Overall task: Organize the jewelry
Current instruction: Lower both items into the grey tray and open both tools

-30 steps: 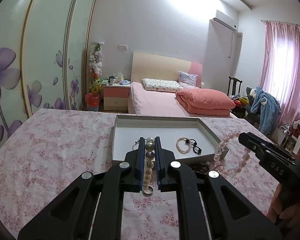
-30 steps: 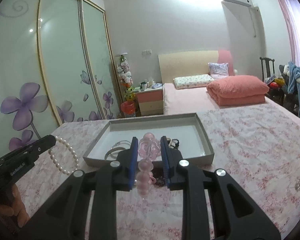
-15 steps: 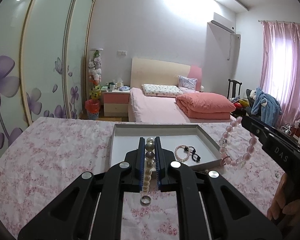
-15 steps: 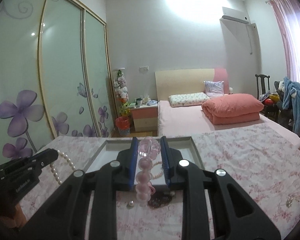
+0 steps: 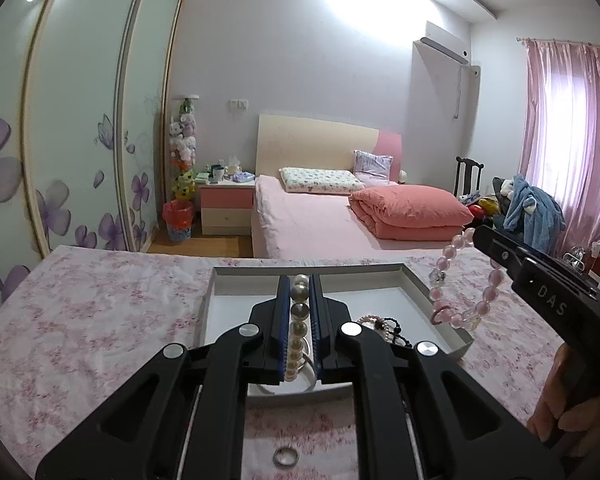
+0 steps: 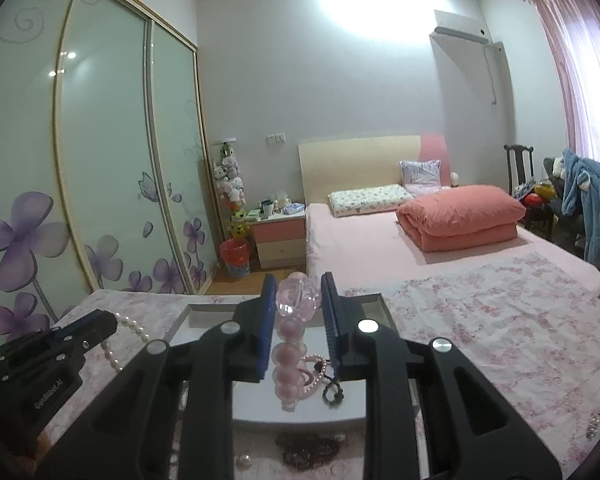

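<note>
My left gripper (image 5: 299, 285) is shut on a white pearl bracelet (image 5: 298, 332), which hangs over the near part of the shallow grey tray (image 5: 380, 300). My right gripper (image 6: 298, 294) is shut on a pink bead bracelet (image 6: 288, 360) that dangles above the same tray (image 6: 204, 318). In the left wrist view the right gripper (image 5: 478, 236) comes in from the right, its pink bead bracelet (image 5: 444, 261) looping over the tray's right rim. In the right wrist view the left gripper (image 6: 110, 322) with its pearl bracelet (image 6: 136, 326) is at the lower left.
Inside the tray lie a small pearl and black bead bracelet (image 5: 380, 324) and a metal bangle (image 5: 309, 364). A silver ring (image 5: 286, 457), a dark red bead piece (image 6: 308, 452) and a loose pearl (image 6: 244, 460) lie on the floral cloth in front of the tray. A bed stands behind.
Both grippers have moved forward over the tray, each keeping its bracelet. The silver ring, once under the left fingers, now lies behind them on the cloth.
</note>
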A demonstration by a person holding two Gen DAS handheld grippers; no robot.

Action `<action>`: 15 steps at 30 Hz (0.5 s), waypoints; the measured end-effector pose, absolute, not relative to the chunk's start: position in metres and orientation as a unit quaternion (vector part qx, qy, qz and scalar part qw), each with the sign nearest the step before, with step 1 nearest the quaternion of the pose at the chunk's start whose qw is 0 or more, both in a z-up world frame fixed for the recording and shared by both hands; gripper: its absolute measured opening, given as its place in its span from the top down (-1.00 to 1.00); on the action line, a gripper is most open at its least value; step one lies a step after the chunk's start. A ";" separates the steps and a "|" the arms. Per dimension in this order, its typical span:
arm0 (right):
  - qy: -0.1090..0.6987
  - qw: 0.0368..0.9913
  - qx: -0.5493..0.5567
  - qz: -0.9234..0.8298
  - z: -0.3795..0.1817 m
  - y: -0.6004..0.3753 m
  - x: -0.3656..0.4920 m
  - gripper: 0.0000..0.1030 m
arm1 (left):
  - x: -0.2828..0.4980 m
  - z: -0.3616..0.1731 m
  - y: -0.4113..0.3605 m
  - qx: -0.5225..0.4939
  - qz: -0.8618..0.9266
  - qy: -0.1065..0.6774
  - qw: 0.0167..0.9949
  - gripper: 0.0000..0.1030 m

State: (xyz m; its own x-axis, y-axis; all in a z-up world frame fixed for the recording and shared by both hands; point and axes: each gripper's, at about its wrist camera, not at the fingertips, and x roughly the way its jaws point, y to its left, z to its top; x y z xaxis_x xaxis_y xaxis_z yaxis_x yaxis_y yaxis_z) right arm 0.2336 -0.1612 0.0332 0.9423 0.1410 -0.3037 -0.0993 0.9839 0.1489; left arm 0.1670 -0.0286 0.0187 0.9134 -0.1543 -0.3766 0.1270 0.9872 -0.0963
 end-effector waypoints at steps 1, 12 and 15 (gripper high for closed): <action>0.163 0.982 0.067 0.061 0.030 -0.161 0.240 0.56 | 0.171 0.016 -0.029 -0.036 -0.073 0.198 0.977 0.80; 0.246 0.960 0.102 0.083 -0.017 -0.161 0.312 0.56 | 0.221 -0.014 -0.041 -0.041 -0.082 0.249 0.964 0.80; 0.262 0.956 0.104 0.079 -0.028 -0.160 0.318 0.55 | 0.230 -0.021 -0.045 -0.045 -0.084 0.262 0.960 0.80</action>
